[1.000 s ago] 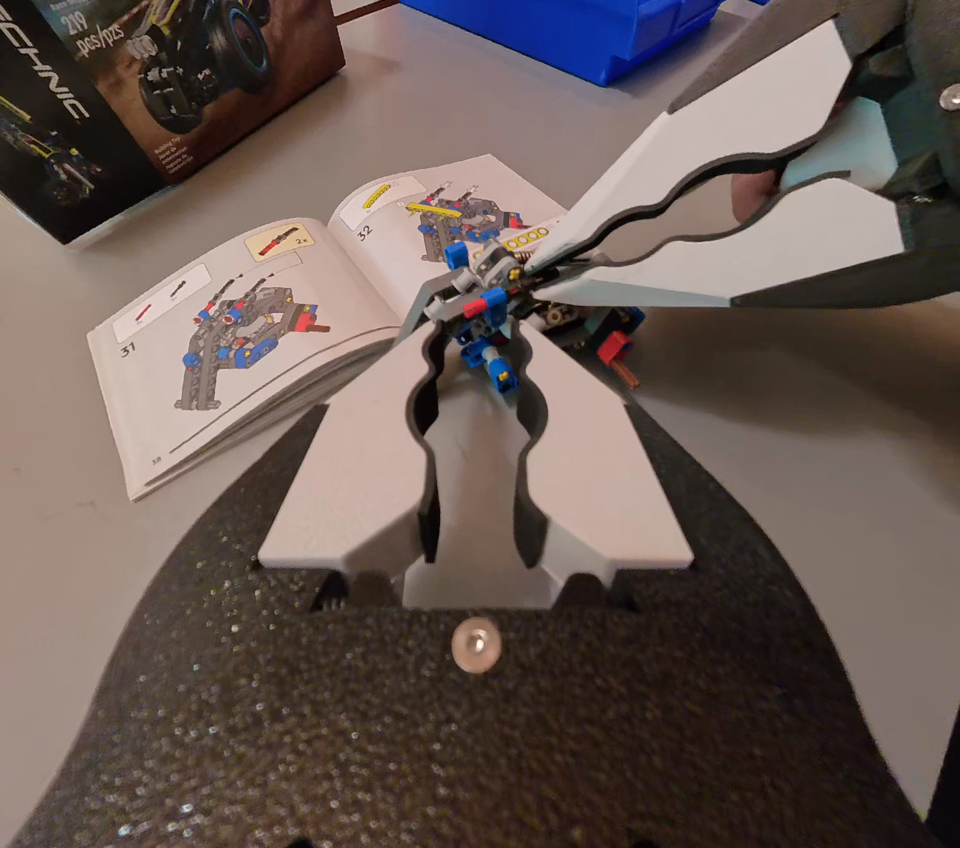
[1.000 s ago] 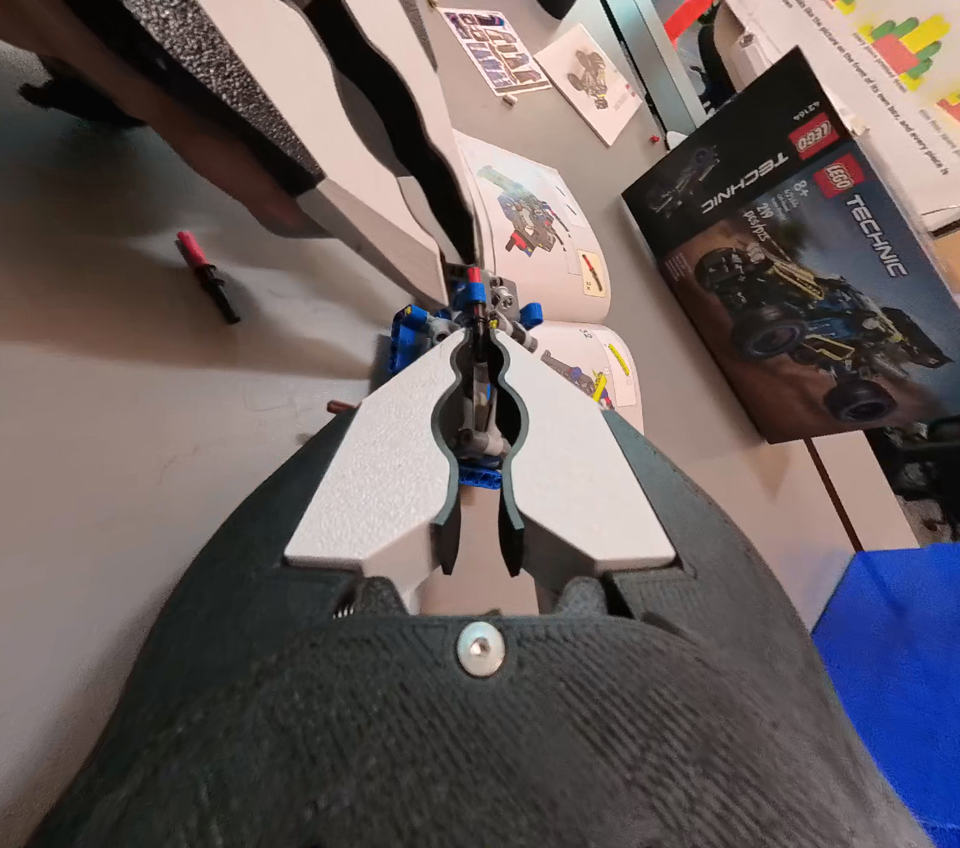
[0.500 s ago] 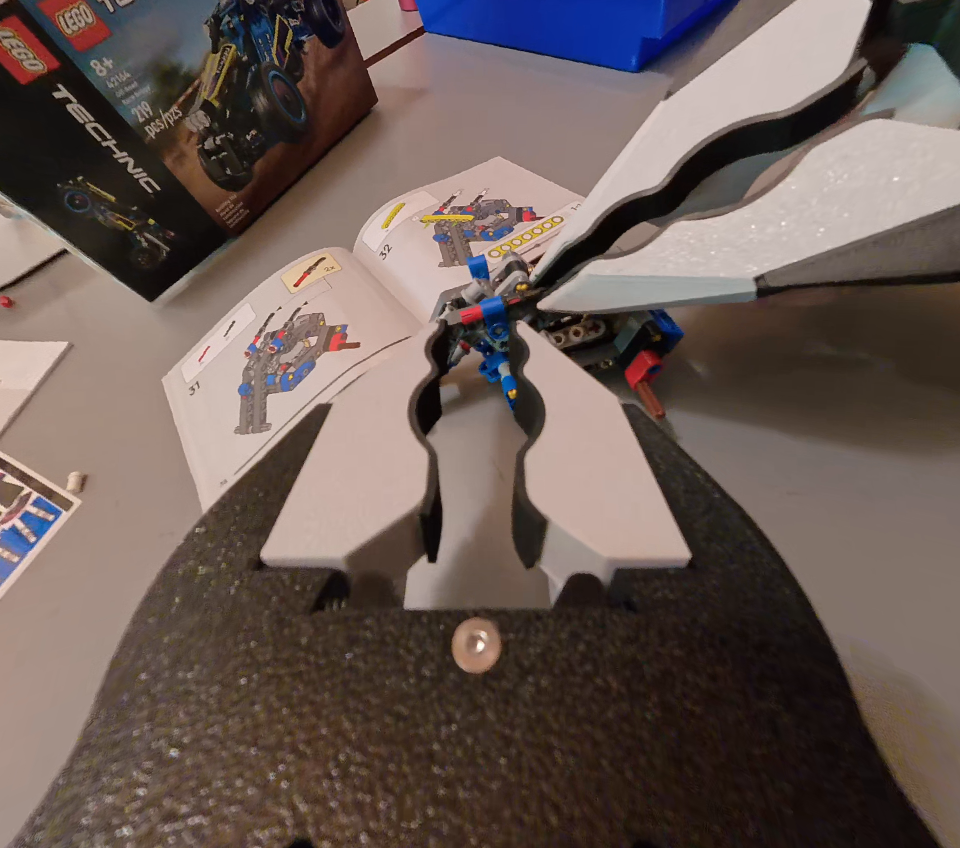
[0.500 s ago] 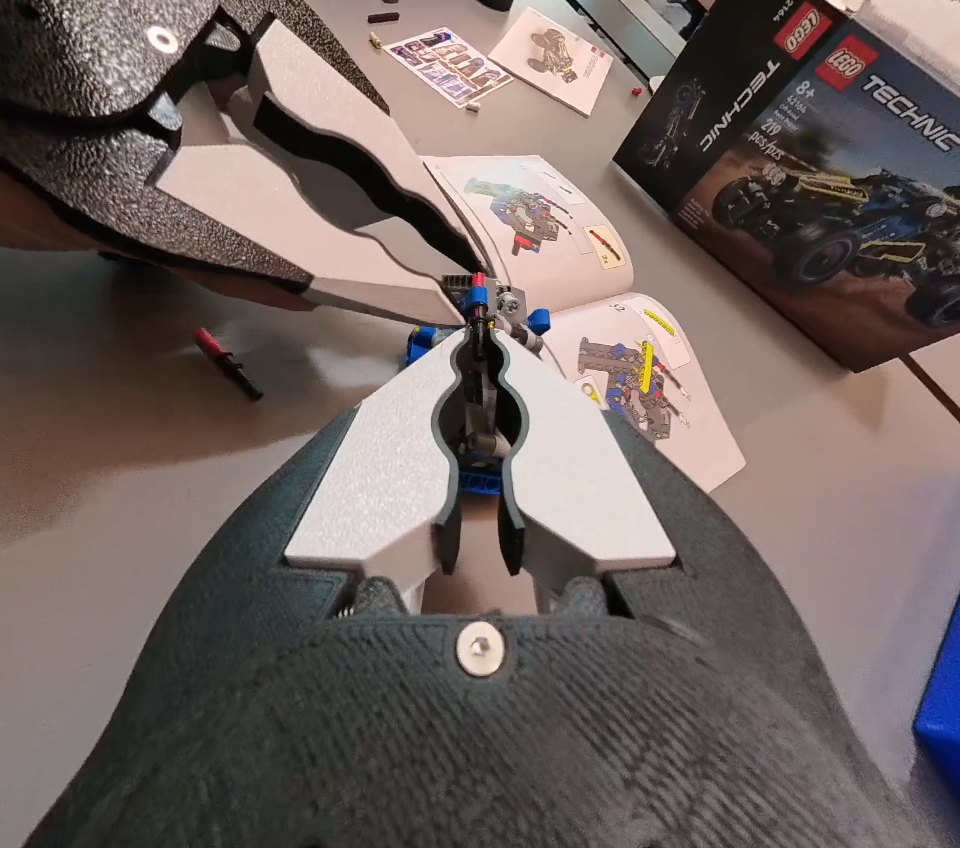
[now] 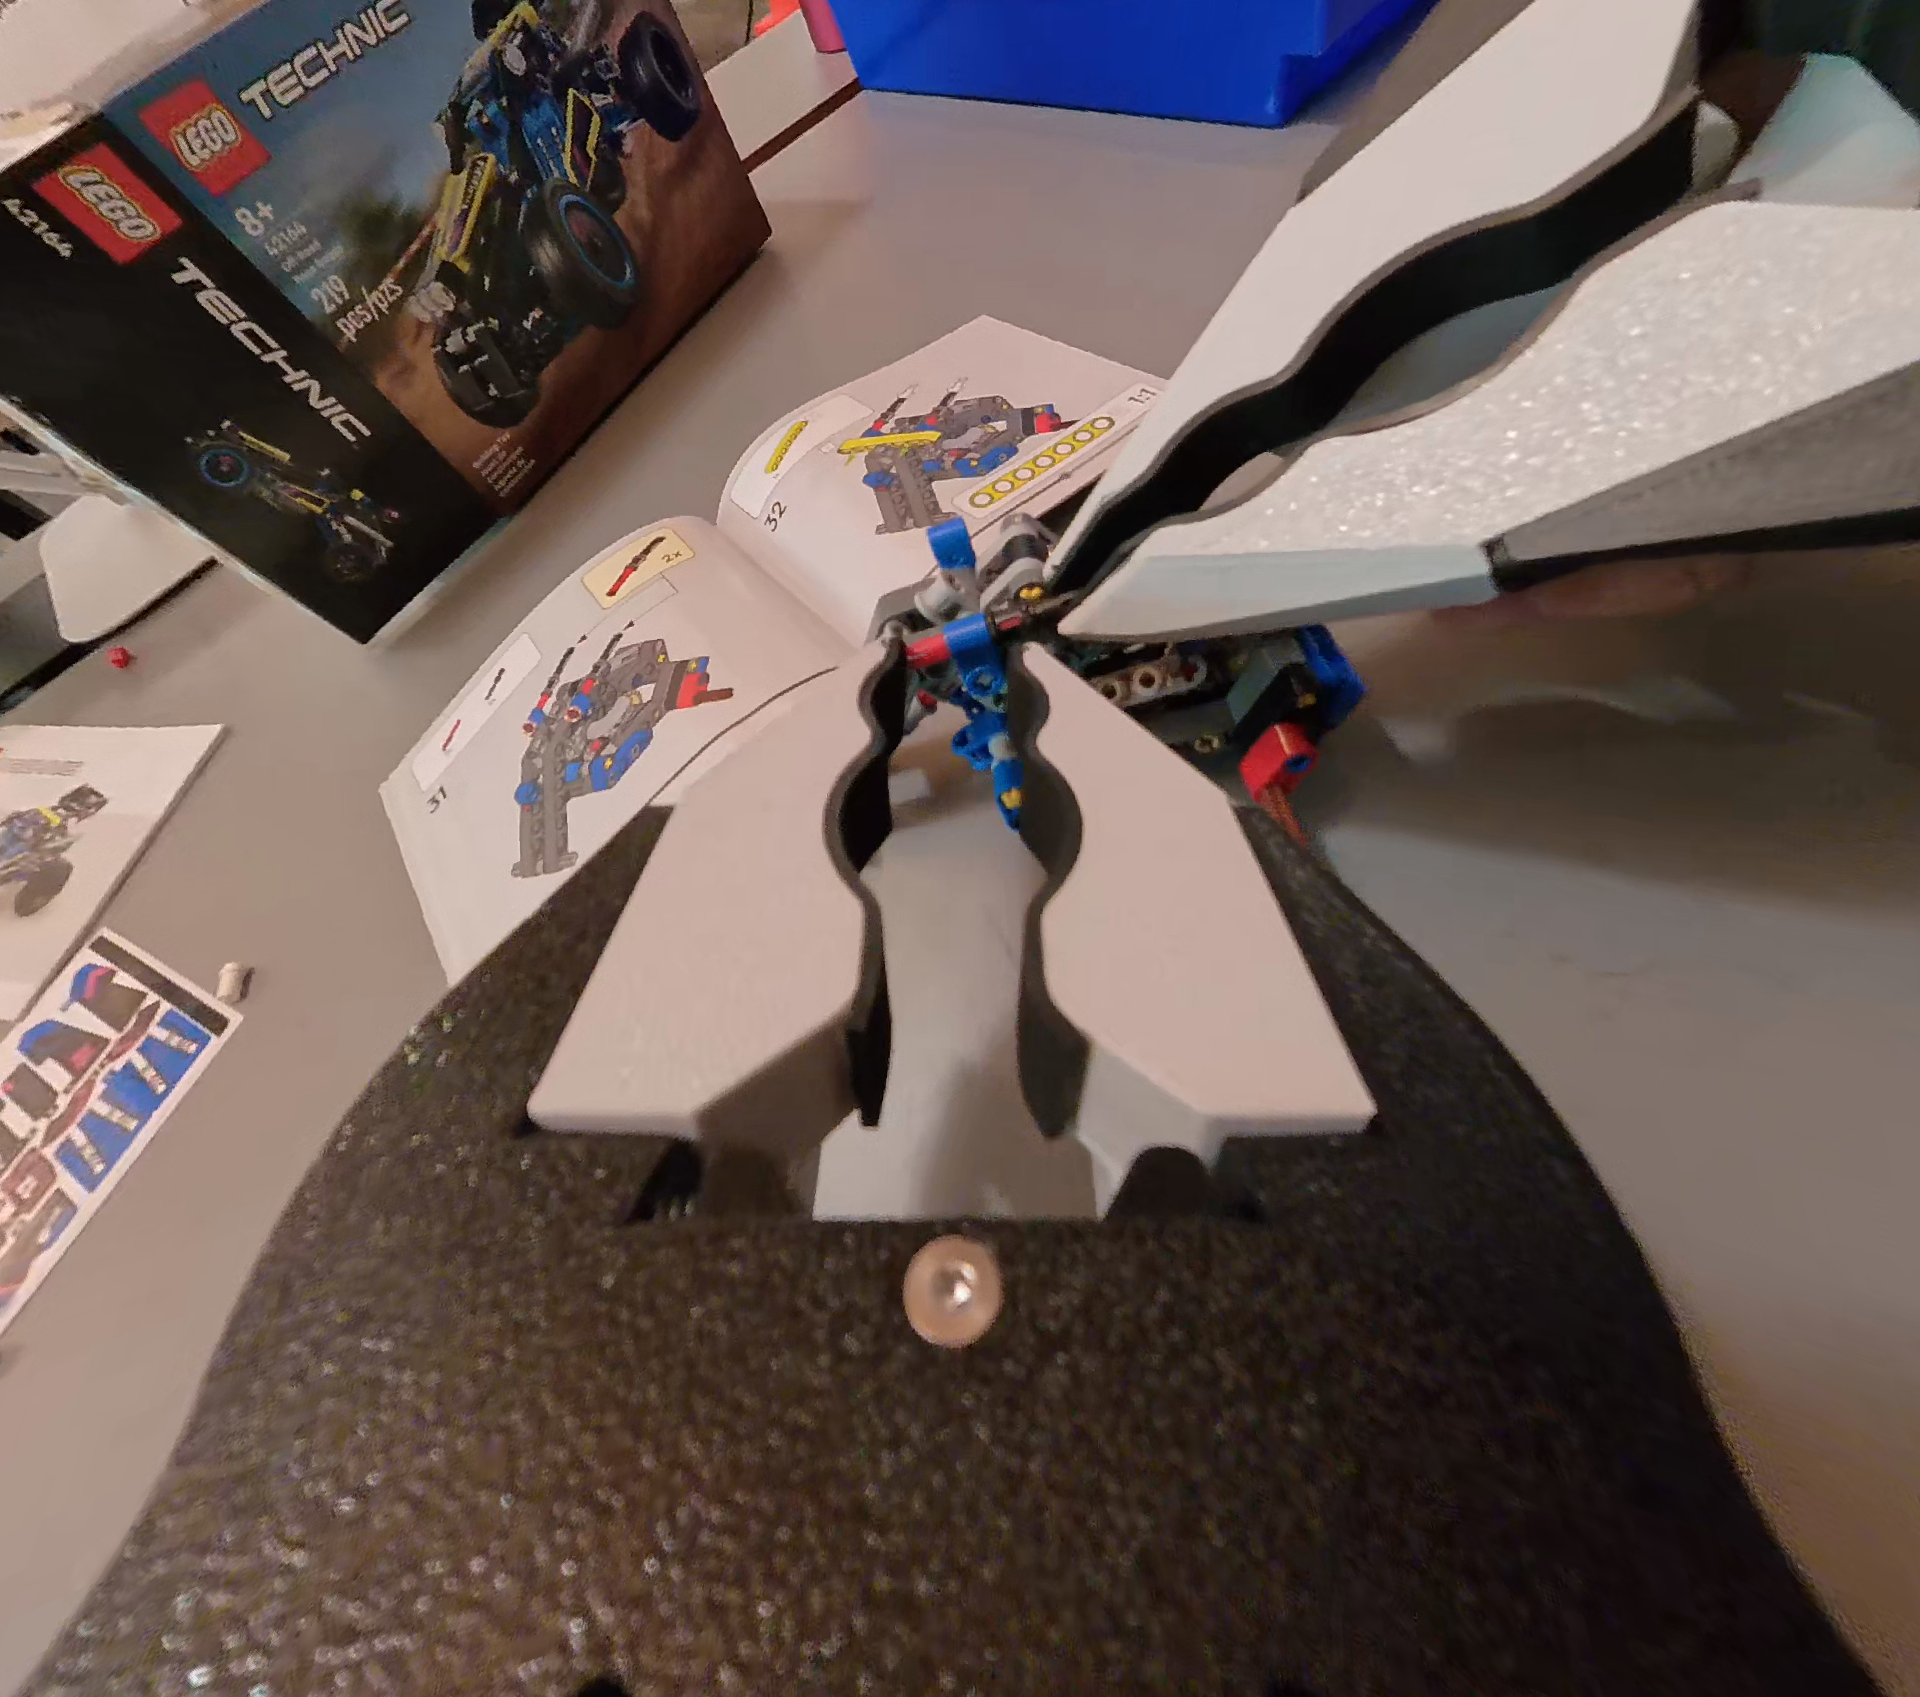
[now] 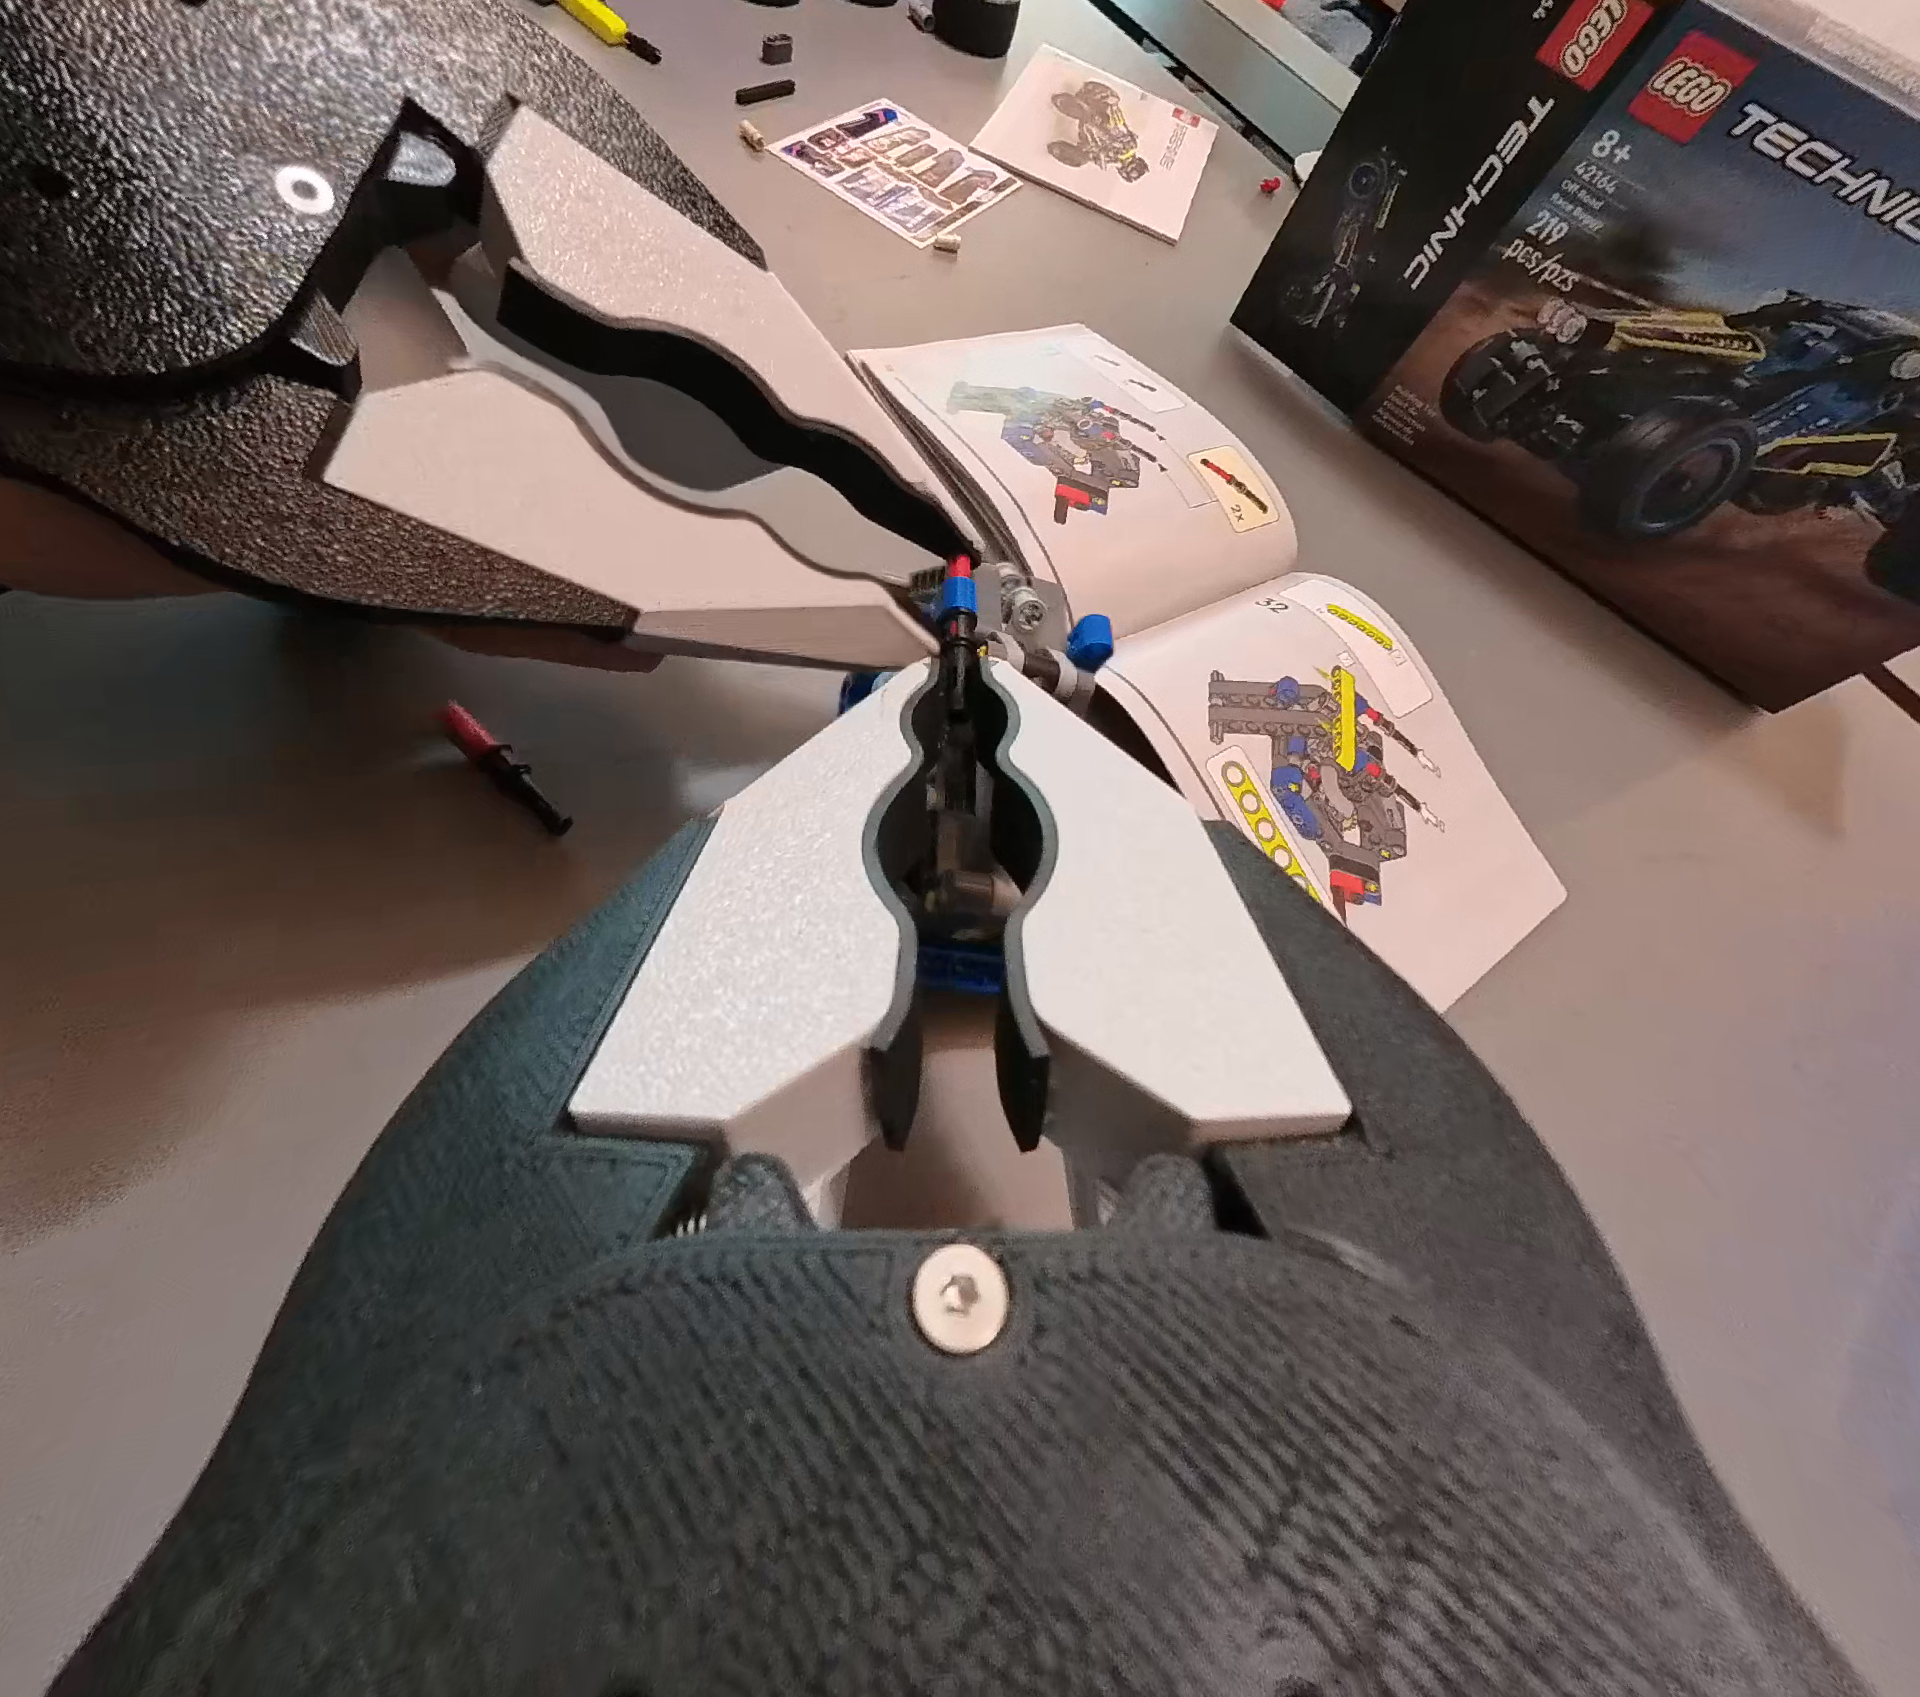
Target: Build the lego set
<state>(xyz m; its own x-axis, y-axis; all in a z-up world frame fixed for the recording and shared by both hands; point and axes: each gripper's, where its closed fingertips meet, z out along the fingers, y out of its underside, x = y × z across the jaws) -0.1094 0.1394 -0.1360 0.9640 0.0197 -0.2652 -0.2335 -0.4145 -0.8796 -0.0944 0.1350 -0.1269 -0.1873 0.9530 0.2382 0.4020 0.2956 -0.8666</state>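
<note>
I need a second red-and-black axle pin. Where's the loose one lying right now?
In the right wrist view, the loose axle pin lies on the grey table at left, below the left gripper and left of the right gripper.

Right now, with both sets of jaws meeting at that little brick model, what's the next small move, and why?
Probably ease the right jaws forward slightly along the black-and-red axle they pinch. It passes through a blue connector on the brick model, red end showing beyond, and the left jaws flank that spot.
</note>
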